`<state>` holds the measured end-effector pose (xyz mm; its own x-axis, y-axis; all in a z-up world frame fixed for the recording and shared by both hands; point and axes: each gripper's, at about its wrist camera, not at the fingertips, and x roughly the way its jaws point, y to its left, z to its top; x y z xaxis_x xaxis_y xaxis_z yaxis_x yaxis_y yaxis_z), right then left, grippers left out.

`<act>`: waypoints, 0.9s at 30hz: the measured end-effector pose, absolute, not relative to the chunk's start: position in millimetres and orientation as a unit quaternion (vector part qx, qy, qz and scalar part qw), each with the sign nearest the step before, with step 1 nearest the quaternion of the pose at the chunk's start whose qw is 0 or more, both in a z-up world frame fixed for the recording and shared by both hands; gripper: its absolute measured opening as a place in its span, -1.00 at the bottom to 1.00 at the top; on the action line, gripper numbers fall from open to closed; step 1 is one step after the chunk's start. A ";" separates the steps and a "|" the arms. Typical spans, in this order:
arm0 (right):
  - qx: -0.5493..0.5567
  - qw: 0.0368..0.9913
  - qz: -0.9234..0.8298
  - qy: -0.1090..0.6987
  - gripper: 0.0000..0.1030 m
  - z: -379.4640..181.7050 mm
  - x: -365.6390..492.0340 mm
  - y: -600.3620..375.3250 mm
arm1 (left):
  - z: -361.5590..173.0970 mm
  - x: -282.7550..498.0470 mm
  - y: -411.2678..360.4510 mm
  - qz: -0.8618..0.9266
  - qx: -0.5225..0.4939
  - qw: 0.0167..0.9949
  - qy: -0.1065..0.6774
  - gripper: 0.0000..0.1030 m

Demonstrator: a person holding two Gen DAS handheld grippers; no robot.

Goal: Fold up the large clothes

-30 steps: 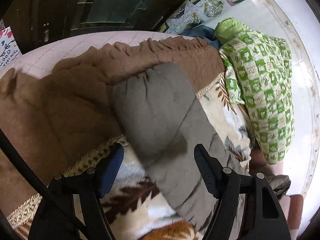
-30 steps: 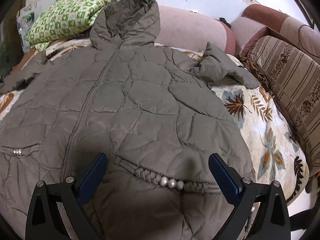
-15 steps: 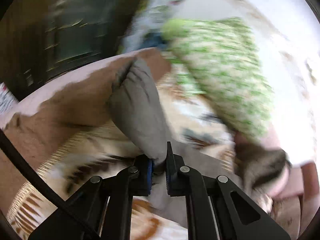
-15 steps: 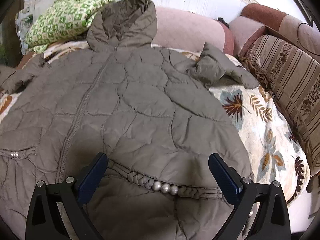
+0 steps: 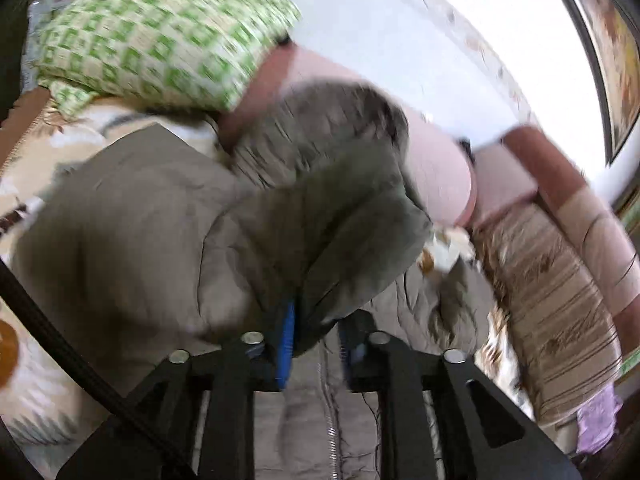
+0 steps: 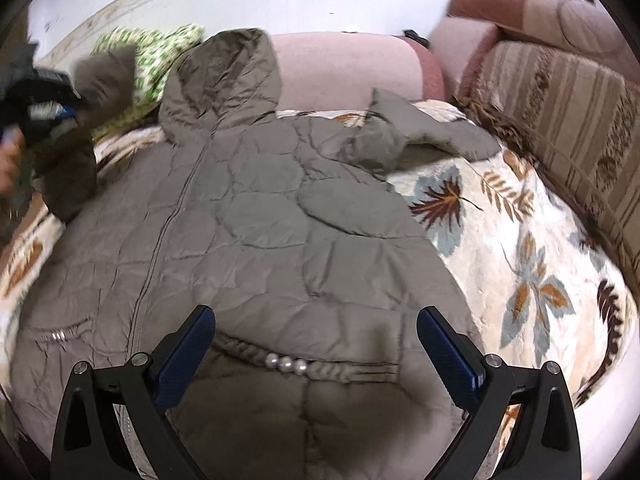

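Note:
A grey-olive quilted hooded jacket point(image 6: 280, 220) lies front up and zipped on the leaf-patterned blanket point(image 6: 500, 240). My left gripper point(image 5: 316, 340) has the end of the jacket's left sleeve point(image 5: 320, 220) between its blue pads, lifted above the jacket body; its jaws are opening. In the right wrist view that gripper point(image 6: 48, 96) shows blurred at the far left with the raised sleeve point(image 6: 100, 80). My right gripper point(image 6: 316, 344) hangs open over the lower hem, above a pocket with pearl beads point(image 6: 286, 364). The other sleeve point(image 6: 400, 132) lies crumpled at the upper right.
Green checked bedding point(image 5: 160, 32) is piled at the back left. A pink bolster point(image 6: 344, 72) lies behind the hood. Striped sofa cushions point(image 6: 560, 120) line the right side. A person's hand point(image 6: 8, 160) shows at the left edge.
The left gripper shut on the sleeve end, then swung it up and across from the blanket's side to above the jacket body. The right gripper shifted slightly and stayed open.

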<state>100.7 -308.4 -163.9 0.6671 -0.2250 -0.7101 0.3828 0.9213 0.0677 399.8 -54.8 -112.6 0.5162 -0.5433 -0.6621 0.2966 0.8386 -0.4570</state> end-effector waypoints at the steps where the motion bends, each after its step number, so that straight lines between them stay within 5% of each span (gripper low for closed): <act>1: 0.115 0.906 -0.167 0.371 0.99 -162.5 99.9 -313.2 | -118.6 394.9 -64.8 -0.245 -0.134 0.858 0.430 -0.18; 2: 0.123 0.906 -0.165 0.370 0.99 -160.7 99.8 -318.0 | -123.3 388.7 -71.1 -0.247 -0.129 0.858 0.432 0.06; 6: 0.155 0.905 -0.133 0.373 0.99 -150.8 113.5 -330.3 | -131.7 346.5 -58.2 -0.256 -0.166 0.849 0.432 0.50; 11: 0.241 0.892 -0.051 0.378 0.99 -149.0 173.9 -329.1 | -136.2 301.8 -18.6 -0.191 -0.190 0.865 0.423 0.54; 18: 0.237 0.878 -0.066 0.410 0.85 -179.3 308.7 -307.6 | -136.1 295.0 15.8 -0.078 -0.090 0.929 0.349 0.54; 21: 0.245 0.860 -0.068 0.442 0.26 -199.9 355.4 -302.4 | -140.5 300.6 26.9 -0.067 -0.077 0.934 0.343 0.54; 23: 0.274 0.851 -0.058 0.443 -0.36 -203.0 366.8 -301.5 | -145.4 306.4 31.9 -0.059 -0.081 0.930 0.354 0.54; 27: 0.278 0.863 -0.074 0.415 -0.59 -186.6 358.4 -313.2 | -151.1 311.3 39.9 -0.056 -0.101 0.923 0.367 0.54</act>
<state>358.4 -313.2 -186.6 0.6453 0.1032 -0.7570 0.3583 0.8342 0.4192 311.3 39.9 -151.1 0.7241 -0.1772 -0.6665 0.0293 0.9735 -0.2269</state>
